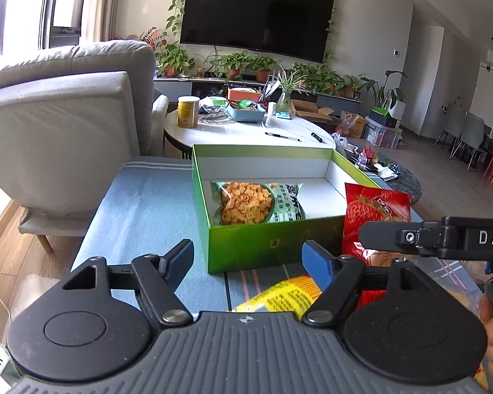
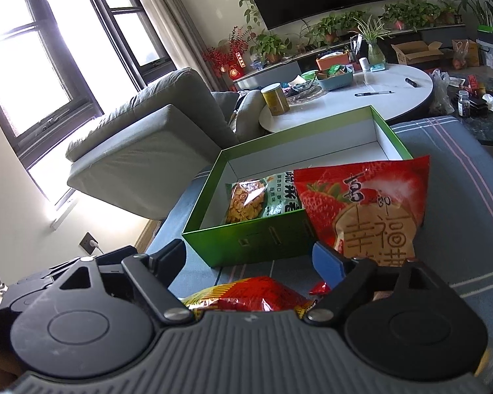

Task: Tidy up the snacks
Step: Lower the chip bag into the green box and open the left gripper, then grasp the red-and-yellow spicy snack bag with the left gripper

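A green box (image 1: 266, 239) with a white inside stands open on a blue cloth, also in the right wrist view (image 2: 246, 239). A green snack bag (image 1: 256, 203) of golden crackers lies inside it (image 2: 259, 202). My left gripper (image 1: 248, 259) is open and empty, just before the box, above a yellow snack bag (image 1: 286, 295). A red strawberry snack bag (image 2: 364, 203) stands upright at the box's right front corner, also in the left wrist view (image 1: 374, 210). My right gripper (image 2: 246, 259) is open, its right finger (image 2: 328, 261) against the red bag. A red and yellow bag (image 2: 256, 295) lies below it.
A grey armchair (image 1: 65, 124) stands to the left. A white round table (image 1: 246, 131) behind the box carries a yellow can (image 1: 188, 111), a blue basket and pens. Cardboard boxes, plants and a TV lie beyond. The blue cloth (image 1: 141, 203) extends left of the box.
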Demonstrator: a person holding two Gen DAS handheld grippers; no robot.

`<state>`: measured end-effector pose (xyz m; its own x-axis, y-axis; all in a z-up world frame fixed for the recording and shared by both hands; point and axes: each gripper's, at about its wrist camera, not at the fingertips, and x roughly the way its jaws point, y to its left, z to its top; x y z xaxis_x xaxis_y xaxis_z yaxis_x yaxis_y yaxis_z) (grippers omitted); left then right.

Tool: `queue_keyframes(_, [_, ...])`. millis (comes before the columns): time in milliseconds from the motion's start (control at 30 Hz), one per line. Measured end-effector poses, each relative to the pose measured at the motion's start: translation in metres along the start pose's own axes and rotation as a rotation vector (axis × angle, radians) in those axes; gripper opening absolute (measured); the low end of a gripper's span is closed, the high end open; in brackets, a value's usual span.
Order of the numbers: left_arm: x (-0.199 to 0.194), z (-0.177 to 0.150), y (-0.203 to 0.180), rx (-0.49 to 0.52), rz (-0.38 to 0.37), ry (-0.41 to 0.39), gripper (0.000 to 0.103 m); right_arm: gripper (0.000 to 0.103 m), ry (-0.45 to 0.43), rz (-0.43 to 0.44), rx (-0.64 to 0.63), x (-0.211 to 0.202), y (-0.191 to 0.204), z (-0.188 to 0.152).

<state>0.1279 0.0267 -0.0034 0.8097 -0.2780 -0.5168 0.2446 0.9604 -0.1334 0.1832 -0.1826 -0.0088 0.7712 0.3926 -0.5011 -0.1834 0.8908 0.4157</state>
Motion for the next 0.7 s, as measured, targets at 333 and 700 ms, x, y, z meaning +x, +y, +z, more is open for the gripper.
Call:
queue_keyframes(333, [-0.019, -0.026, 0.010, -0.013, -0.017, 0.027, 0.072, 0.067, 0.006, 0.005, -0.054, -0.015, 0.006, -0.023])
queue_keyframes(700, [-0.011, -0.053, -0.001, 0.061, -0.024, 0.084, 0.073, 0.068, 0.059, 0.025, -0.165, -0.014, 0.015, -0.047])
